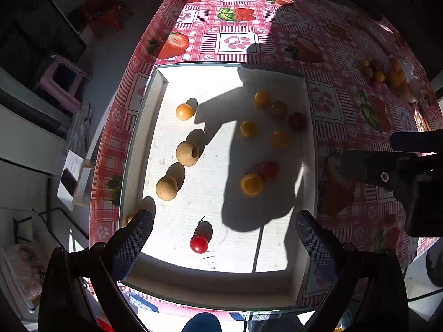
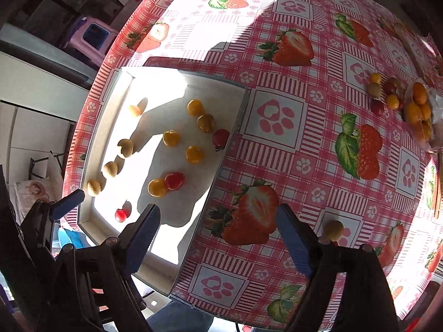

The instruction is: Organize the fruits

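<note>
Both grippers hang above the scene with fingers spread wide and nothing between them. The left gripper [image 1: 224, 232] looks down into the white tray [image 1: 310, 144], where a red cherry tomato [image 1: 199, 244] lies just ahead of its fingers, low in the frame, with tan and yellow fruits higher up. The right gripper [image 2: 218, 235] straddles the tray's right edge; a lone tan fruit [image 2: 334, 229] sits on the surface just right of its right finger [image 2: 293, 242]. The unsorted pile [image 2: 401, 102] lies far upper right, so the right hand is judged nearer.
</note>
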The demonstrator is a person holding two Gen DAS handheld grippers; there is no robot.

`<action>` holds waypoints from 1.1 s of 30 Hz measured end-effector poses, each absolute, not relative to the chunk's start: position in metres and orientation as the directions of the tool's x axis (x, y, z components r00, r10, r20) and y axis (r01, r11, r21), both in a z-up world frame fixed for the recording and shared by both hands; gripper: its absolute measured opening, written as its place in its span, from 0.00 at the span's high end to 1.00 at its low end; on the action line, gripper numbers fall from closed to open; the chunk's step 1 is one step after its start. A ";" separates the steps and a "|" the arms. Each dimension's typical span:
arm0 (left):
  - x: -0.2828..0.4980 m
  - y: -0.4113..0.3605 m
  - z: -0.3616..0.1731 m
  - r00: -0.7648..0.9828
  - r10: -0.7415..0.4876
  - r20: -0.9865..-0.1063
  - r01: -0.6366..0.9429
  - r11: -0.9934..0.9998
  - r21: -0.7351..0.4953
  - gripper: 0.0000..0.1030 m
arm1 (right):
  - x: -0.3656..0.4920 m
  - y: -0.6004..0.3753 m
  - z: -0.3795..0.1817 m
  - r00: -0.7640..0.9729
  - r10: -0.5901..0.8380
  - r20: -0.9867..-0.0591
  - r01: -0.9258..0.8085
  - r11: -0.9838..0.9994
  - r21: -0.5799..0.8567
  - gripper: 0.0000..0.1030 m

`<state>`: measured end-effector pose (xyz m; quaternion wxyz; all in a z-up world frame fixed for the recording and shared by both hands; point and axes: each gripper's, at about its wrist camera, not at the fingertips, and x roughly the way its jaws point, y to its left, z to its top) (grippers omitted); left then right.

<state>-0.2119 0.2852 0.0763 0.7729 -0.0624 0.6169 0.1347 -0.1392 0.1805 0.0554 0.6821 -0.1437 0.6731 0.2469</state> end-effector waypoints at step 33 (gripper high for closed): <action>-0.232 0.269 0.124 0.162 0.104 -0.981 -0.225 0.972 0.066 0.00 | -0.156 0.170 0.125 0.048 0.079 -0.996 -0.649 0.760 0.029 0.07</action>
